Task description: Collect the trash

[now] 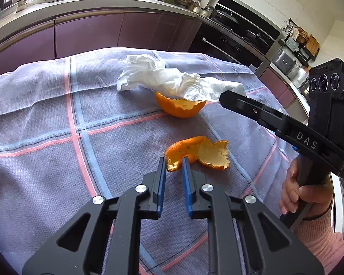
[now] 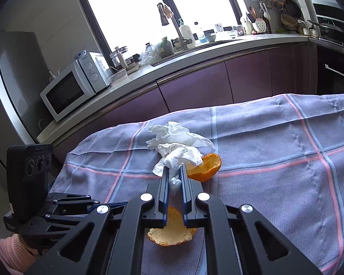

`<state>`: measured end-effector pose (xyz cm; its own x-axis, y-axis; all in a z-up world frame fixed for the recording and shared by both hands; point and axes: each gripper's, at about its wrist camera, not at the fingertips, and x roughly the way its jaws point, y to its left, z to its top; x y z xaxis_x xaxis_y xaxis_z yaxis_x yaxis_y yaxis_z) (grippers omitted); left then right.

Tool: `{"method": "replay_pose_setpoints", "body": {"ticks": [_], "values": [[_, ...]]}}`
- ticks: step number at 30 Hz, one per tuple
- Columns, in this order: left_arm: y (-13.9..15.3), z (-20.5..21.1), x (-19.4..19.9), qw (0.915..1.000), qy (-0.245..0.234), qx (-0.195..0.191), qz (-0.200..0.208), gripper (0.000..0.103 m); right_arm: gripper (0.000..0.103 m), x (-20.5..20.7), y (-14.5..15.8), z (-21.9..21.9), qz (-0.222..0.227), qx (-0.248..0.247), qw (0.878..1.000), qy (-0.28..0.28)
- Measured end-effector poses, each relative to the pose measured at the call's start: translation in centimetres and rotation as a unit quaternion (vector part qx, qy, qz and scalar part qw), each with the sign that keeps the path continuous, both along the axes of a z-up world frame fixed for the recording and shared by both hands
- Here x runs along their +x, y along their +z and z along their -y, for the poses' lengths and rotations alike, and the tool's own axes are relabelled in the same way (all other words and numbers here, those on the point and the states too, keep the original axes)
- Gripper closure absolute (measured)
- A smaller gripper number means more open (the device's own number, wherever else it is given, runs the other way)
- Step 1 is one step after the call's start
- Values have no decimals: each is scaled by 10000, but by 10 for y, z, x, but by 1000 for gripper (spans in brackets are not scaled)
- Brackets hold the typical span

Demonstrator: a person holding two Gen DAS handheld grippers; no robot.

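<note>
On the checked cloth (image 1: 45, 114) a flat piece of orange peel (image 1: 201, 151) lies right at my left gripper (image 1: 173, 161). Its blue pads are shut on the peel's near lobe. Farther back sits a cup-shaped peel half (image 1: 178, 108), partly covered by a crumpled white tissue (image 1: 162, 78). In the right wrist view my right gripper (image 2: 173, 169) is shut on the near end of that tissue (image 2: 178, 153), with a fold of it pinched between the pads. The peel half (image 2: 206, 167) rests just to its right, and the flat peel (image 2: 169, 233) shows beneath the fingers.
A hand (image 1: 295, 194) in a pink sleeve holds the right gripper's handle at the cloth's right side. Purple cabinets (image 1: 91, 32) and a cluttered counter run behind the table. A microwave (image 2: 73, 89) stands at the left and an oven (image 1: 229, 43) at the right.
</note>
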<state>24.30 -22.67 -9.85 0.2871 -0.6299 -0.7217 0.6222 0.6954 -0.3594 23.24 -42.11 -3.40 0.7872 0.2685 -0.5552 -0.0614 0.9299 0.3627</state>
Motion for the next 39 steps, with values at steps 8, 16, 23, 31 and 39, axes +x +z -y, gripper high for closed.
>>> {"method": "replay_pose_setpoints", "body": {"ticks": [8, 16, 23, 31, 39], "values": [[12, -23, -19, 9997, 32, -192, 117, 93, 95, -15, 9, 0, 162, 86, 9998, 28], [26, -64, -36, 9988, 202, -350, 292, 93, 95, -30, 16, -4, 303, 166, 9994, 86], [30, -97, -49, 9978, 392, -364, 392, 93, 95, -39, 18, -15, 370, 197, 9989, 221], [41, -136, -61, 9946, 717, -524, 532, 94, 95, -45, 25, -37, 480, 208, 9975, 476], [63, -177, -77, 9892, 1051, -676, 771, 94, 95, -45, 27, -74, 500, 222, 9943, 919]]}}
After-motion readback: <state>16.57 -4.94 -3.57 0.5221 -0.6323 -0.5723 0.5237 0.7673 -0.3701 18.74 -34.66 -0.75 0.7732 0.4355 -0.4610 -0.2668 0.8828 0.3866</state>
